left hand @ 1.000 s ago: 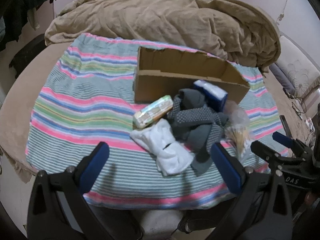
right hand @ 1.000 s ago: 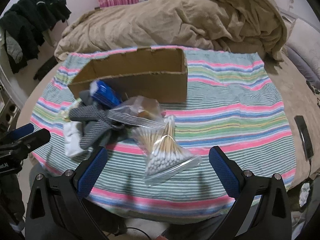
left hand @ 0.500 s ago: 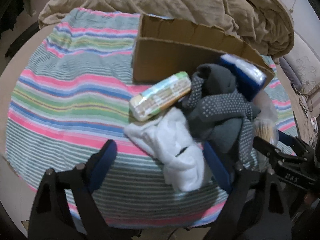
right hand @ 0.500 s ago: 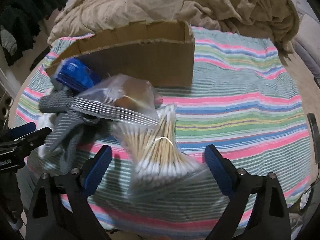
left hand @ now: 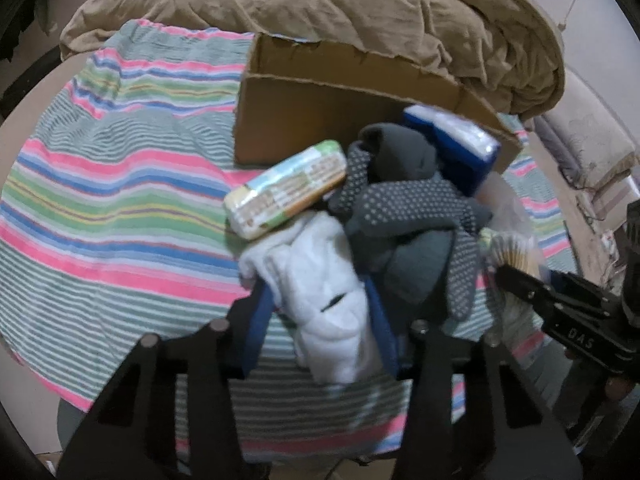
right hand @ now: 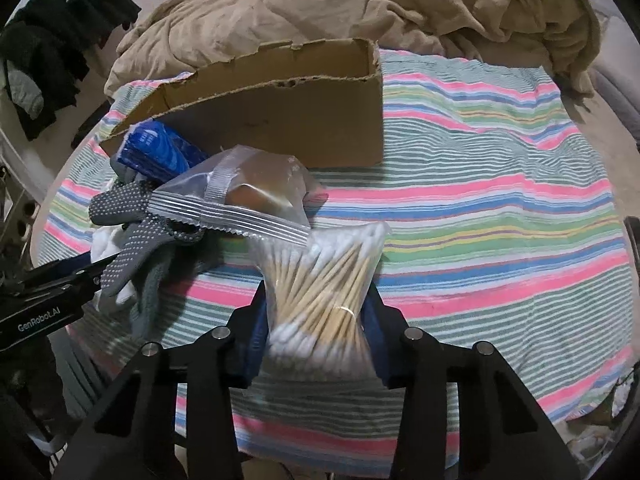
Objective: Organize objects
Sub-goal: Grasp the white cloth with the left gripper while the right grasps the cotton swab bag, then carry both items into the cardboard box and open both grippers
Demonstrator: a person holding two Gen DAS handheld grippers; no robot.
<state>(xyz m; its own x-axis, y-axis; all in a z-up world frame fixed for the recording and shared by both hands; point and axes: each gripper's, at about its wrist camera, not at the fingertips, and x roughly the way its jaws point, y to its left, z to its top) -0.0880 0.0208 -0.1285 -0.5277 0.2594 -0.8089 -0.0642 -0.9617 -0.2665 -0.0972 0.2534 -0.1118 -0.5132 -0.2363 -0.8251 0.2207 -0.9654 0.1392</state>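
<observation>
My left gripper [left hand: 320,320] closing around white cloth [left hand: 324,300]; right gripper [right hand: 316,332] closing around swab bag [right hand: 320,292]. Cardboard box [right hand: 304,120] straight ahead of both.

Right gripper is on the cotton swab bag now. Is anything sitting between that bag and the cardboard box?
Partly. The right gripper is closing, with the cotton swab bag between its pads. The clear zip bag overlaps the swab bag's far end and lies between it and the cardboard box. To its right, only striped cloth lies before the box.
</observation>
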